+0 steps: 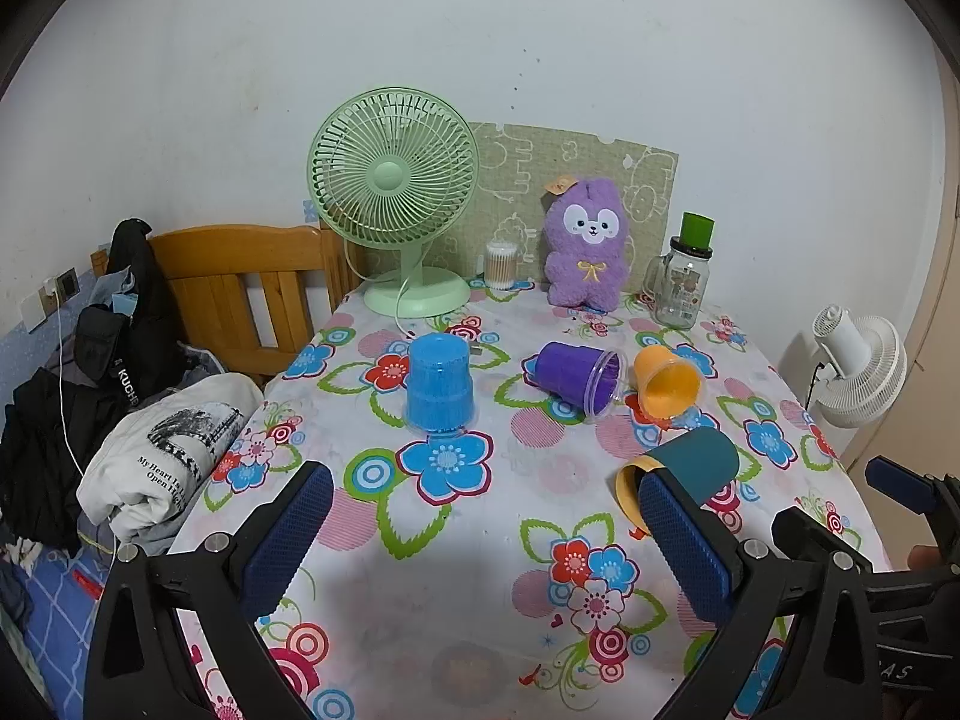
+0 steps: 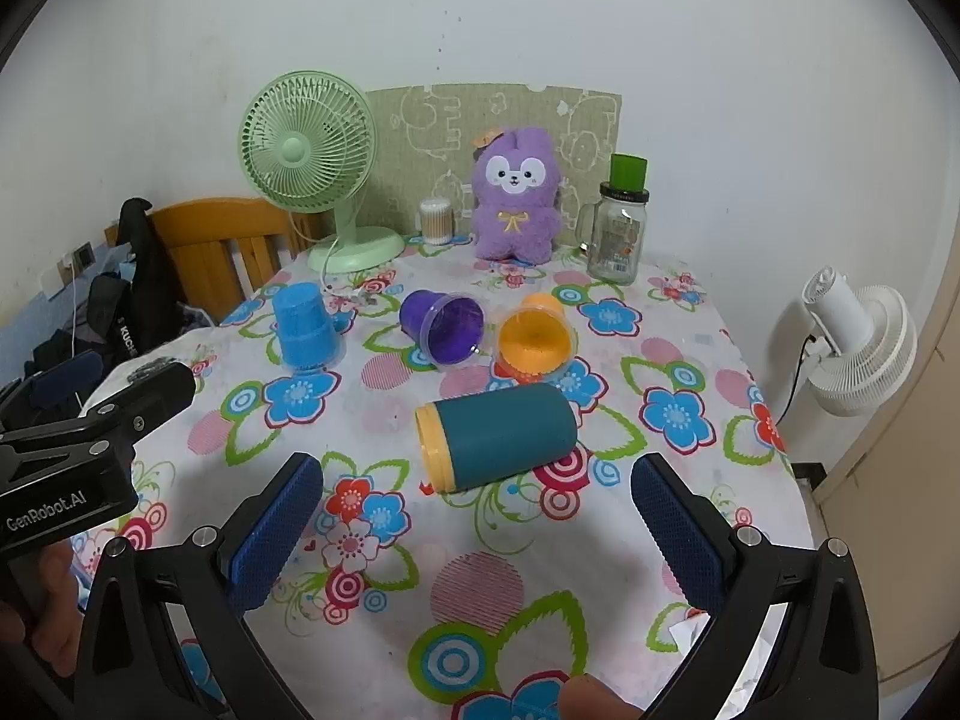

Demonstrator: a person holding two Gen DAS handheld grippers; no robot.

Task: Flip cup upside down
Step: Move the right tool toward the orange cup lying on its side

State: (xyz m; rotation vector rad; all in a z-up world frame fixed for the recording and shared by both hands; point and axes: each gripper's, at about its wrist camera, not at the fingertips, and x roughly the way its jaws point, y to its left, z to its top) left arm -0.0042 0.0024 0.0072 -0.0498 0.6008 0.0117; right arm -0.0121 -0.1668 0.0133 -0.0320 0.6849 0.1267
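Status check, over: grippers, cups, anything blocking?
Left gripper and right gripper open, empty. Blue cup already upside down; teal cup, purple cup, orange cup on their sides. Nothing blocking.

green fan (image 1: 393, 180), purple plush (image 1: 587, 243), glass jar (image 1: 681, 288)

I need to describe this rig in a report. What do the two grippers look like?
Both match: the left gripper and right gripper have black angular frames with silver bolts and two fingers faced with blue, dimpled rubber pads. The left gripper's body, seen from the right wrist, bears white "GenRobot.AI" lettering. No cables show.
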